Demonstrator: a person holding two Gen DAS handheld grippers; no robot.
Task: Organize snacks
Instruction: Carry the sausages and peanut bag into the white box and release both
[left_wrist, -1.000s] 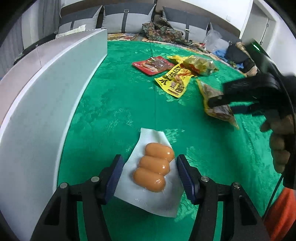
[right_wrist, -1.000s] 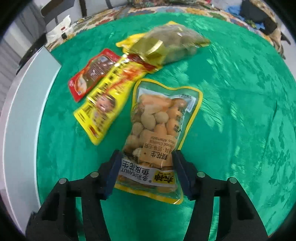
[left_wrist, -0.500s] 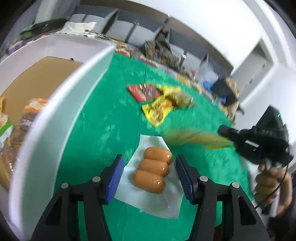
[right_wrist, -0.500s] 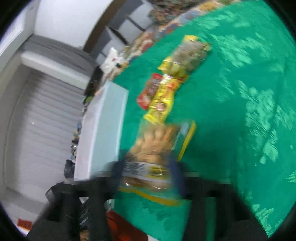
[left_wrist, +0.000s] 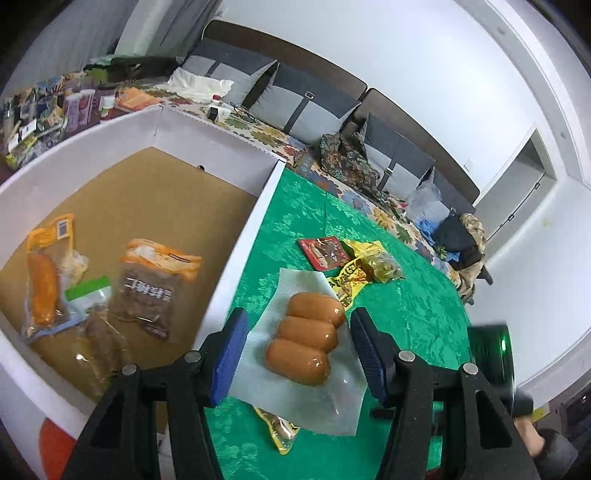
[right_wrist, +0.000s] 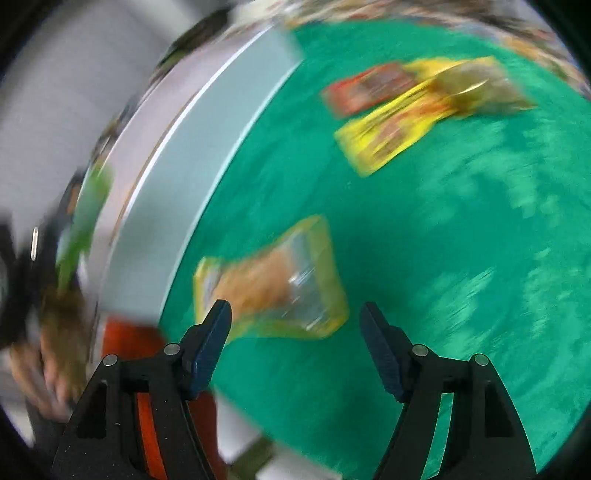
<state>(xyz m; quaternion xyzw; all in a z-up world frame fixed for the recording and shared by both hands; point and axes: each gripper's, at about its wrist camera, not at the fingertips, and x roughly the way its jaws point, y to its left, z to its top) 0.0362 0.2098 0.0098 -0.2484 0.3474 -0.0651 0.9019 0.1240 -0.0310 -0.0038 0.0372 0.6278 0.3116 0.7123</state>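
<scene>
My left gripper (left_wrist: 295, 347) is shut on a clear vacuum pack of three sausages (left_wrist: 303, 341) and holds it above the green tablecloth, beside the white box (left_wrist: 251, 218). The box holds several snack packs, among them a brown one (left_wrist: 151, 284). My right gripper (right_wrist: 297, 339) is open and empty; the right wrist view is motion-blurred. A yellow peanut pack (right_wrist: 273, 291) lies on the cloth just ahead of its left finger, close to the box wall (right_wrist: 184, 177); one corner of it shows under the sausage pack (left_wrist: 280, 435).
A red pack (left_wrist: 323, 253), a yellow pack (left_wrist: 349, 282) and a golden pack (left_wrist: 384, 266) lie together farther out on the green cloth (left_wrist: 406, 317). They also show blurred in the right wrist view (right_wrist: 417, 107). A sofa stands behind the table.
My left gripper lifted the sausage pack and tilted toward the box, so its inside now shows. My right gripper carried the peanut pack toward the box, opened and let it go.
</scene>
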